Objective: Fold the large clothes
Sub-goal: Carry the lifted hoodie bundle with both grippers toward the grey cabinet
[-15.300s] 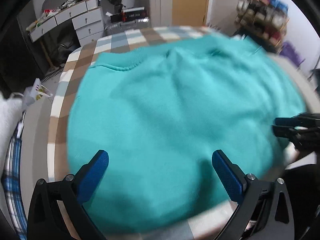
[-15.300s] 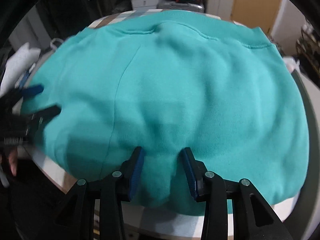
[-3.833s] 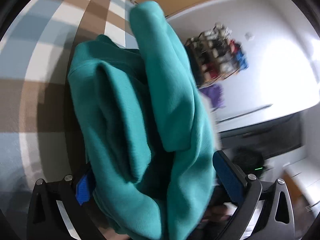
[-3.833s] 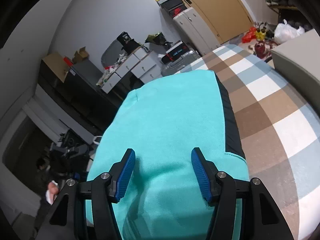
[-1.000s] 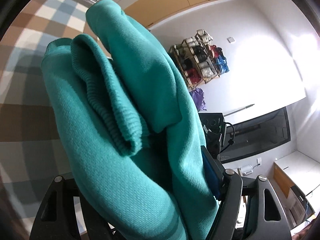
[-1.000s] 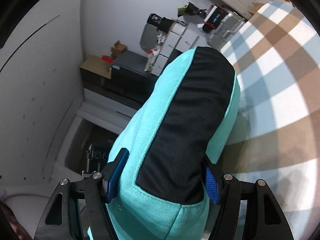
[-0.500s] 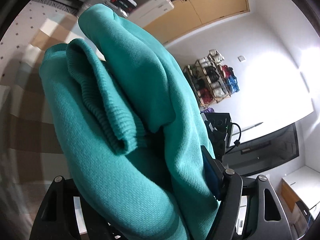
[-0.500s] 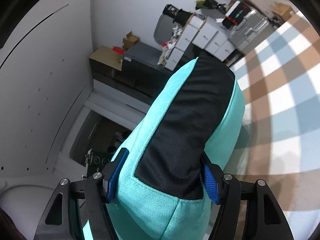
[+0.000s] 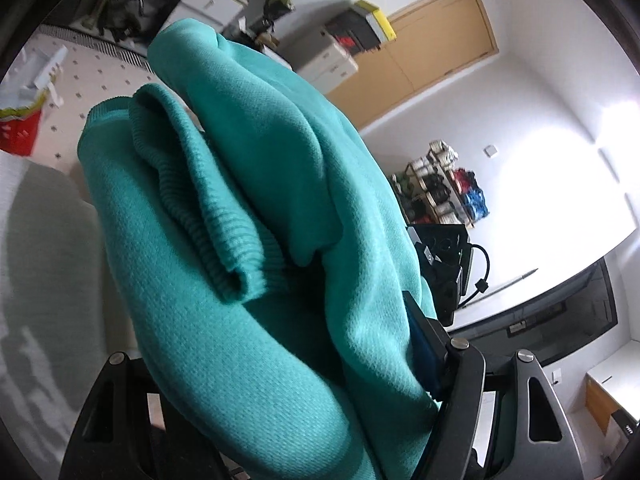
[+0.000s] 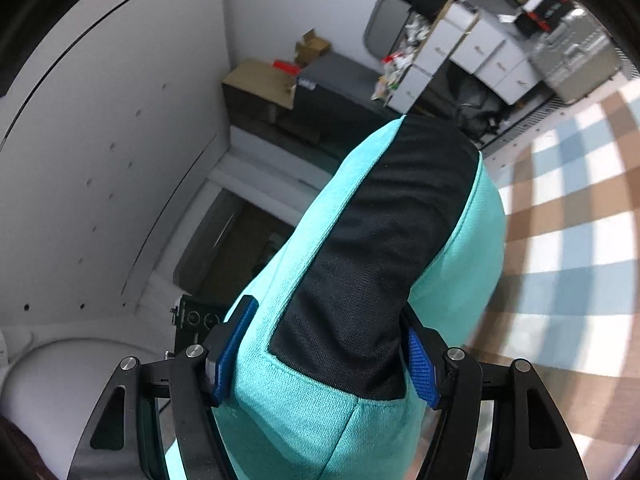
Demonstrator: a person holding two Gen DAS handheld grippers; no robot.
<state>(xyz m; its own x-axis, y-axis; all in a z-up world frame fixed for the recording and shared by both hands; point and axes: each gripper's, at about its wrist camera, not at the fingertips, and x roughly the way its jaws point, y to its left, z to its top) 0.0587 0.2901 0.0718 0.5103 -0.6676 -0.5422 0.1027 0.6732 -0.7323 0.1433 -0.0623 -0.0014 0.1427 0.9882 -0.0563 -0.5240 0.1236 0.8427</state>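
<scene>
Sweater: a folded teal sweater [image 9: 248,264] with a black panel [image 10: 380,248], a thick bundle carried in the air between both tongs, off the checked table [image 10: 580,240].
Long axis: judged to run from one grip to the other, the folds sticking forward past each set of fingers.
Left gripper [image 9: 280,380]: clamped wide on the bunched end with the ribbed cuff [image 9: 224,240]; only its right pad shows, pressed into cloth.
Right gripper [image 10: 320,356]: both blue pads press the sides of the end with the black panel, jaws held wide by the bulk.
Nearer hand: neither, since each holds an end.
Table: lies to the right in the right wrist view, beyond the bundle.
Coming move: likely a set-down, both ends kept level.
</scene>
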